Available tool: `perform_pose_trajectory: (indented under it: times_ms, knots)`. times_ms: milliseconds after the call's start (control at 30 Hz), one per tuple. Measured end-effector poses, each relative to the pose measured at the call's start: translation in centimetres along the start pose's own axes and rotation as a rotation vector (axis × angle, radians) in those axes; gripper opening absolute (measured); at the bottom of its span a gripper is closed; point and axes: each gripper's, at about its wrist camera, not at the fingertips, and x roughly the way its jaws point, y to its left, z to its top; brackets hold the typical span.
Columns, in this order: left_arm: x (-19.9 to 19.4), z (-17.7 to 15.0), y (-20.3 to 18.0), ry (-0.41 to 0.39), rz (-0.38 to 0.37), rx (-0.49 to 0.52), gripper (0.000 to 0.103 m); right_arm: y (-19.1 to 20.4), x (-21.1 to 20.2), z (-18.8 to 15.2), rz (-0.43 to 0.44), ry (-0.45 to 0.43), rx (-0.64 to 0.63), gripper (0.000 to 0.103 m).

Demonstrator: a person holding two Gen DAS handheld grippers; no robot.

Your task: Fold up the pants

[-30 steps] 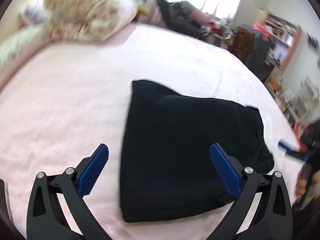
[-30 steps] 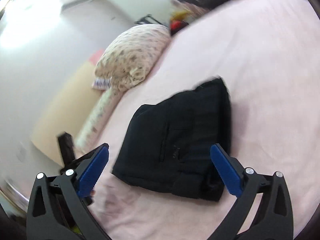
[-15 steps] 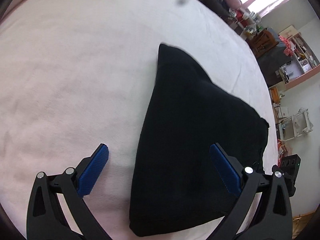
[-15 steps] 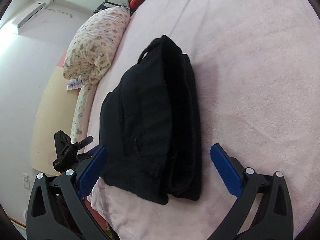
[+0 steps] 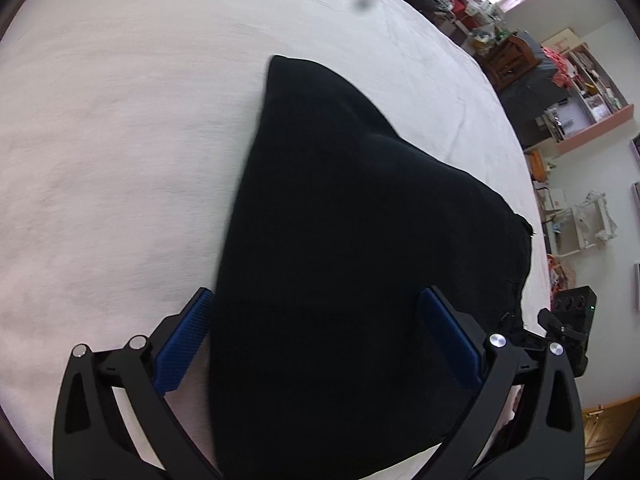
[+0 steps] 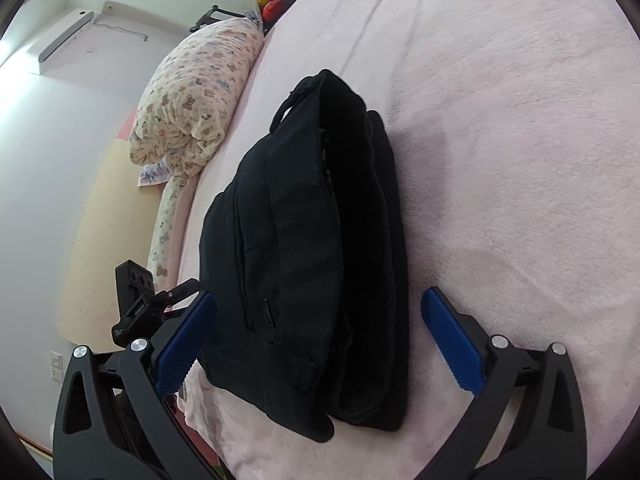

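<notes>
The black pants (image 5: 360,240) lie folded into a thick stack on the pink bed cover (image 5: 120,140). My left gripper (image 5: 318,340) is open, its blue pads either side of the stack's near end, close above the cloth. In the right wrist view the same pants (image 6: 312,248) show their layered edges and a pocket seam. My right gripper (image 6: 318,340) is open too and straddles the near end of the stack, with nothing clamped. The other gripper's body (image 6: 138,304) shows at the left beyond the pants.
A patterned rolled duvet (image 6: 196,100) lies along the bed's far side by the wall. Shelves and cluttered furniture (image 5: 560,100) stand beyond the bed's edge. Bare pink bed cover (image 6: 520,140) spreads to the right of the pants.
Both grippers have come down and closer to the pants, from hovering well above to straddling the stack's ends. The pants have stayed put and both grippers stayed open.
</notes>
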Motion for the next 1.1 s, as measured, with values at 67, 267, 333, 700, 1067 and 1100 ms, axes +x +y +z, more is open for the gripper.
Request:
perform_pose_trajectory:
  times_ms: [67, 267, 333, 700, 1067, 1100]
  knots:
    - [0.4, 0.0, -0.5, 0.007, 0.016, 0.004, 0.101, 0.0, 0.1, 0.0, 0.0, 0.003, -0.006, 0.102]
    - [0.6, 0.2, -0.8, 0.021, 0.005, 0.003, 0.101, 0.7, 1.0, 0.0, -0.004, 0.014, -0.041, 0.102]
    - [0.7, 0.2, -0.7, 0.023, -0.013, -0.006, 0.101, 0.9, 1.3, 0.0, -0.007, 0.018, -0.055, 0.102]
    - [1.2, 1.1, -0.9, 0.056, -0.221, -0.046, 0.101, 0.9, 1.5, -0.3, 0.129, 0.036, -0.085, 0.102]
    - [2.1, 1.4, -0.4, 0.059, -0.247, -0.127, 0.101, -1.7, 0.8, 0.0, 0.17, -0.025, 0.064, 0.08]
    - [2.2, 1.4, -0.6, 0.059, -0.238, -0.12, 0.101, -1.9, 0.7, 0.0, 0.172, -0.023, 0.068, 0.08]
